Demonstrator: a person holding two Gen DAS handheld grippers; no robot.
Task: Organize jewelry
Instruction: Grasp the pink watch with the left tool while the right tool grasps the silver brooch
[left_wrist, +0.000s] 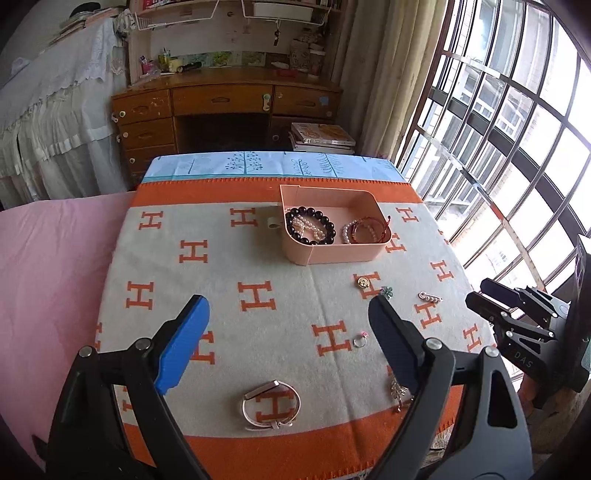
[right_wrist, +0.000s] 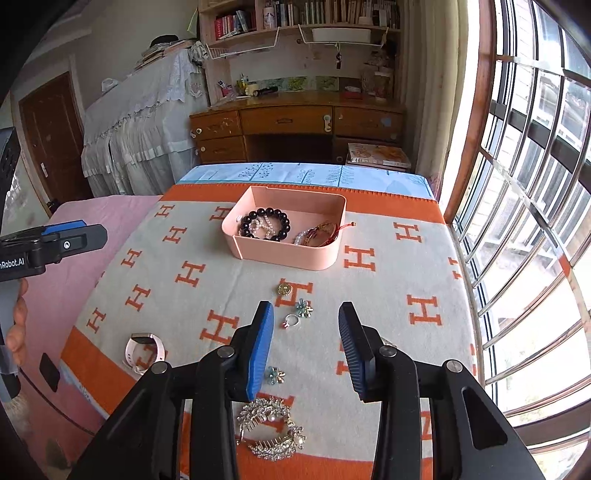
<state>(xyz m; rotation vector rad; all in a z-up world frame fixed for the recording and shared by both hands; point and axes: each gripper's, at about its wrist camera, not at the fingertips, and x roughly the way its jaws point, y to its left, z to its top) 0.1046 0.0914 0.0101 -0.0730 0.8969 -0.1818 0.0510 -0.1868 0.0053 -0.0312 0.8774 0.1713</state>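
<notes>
Both grippers hover with empty jaws, left gripper (left_wrist: 288, 332) wide, right gripper (right_wrist: 306, 345) narrower. Pink plastic tray (right_wrist: 291, 254) sits far; drop squarely over the small silver ring (right_wrist: 291, 320), pinch gently.

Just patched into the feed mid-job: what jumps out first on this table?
The pink box at the far middle of the orange H-patterned blanket catches the eye, with a black bead bracelet and pearl strands already inside. Nearer, loose pieces lie scattered on the blanket: a rhinestone hair comb at the near edge and a pale watch towards the left. Both the left gripper and right gripper are open and empty.
</notes>
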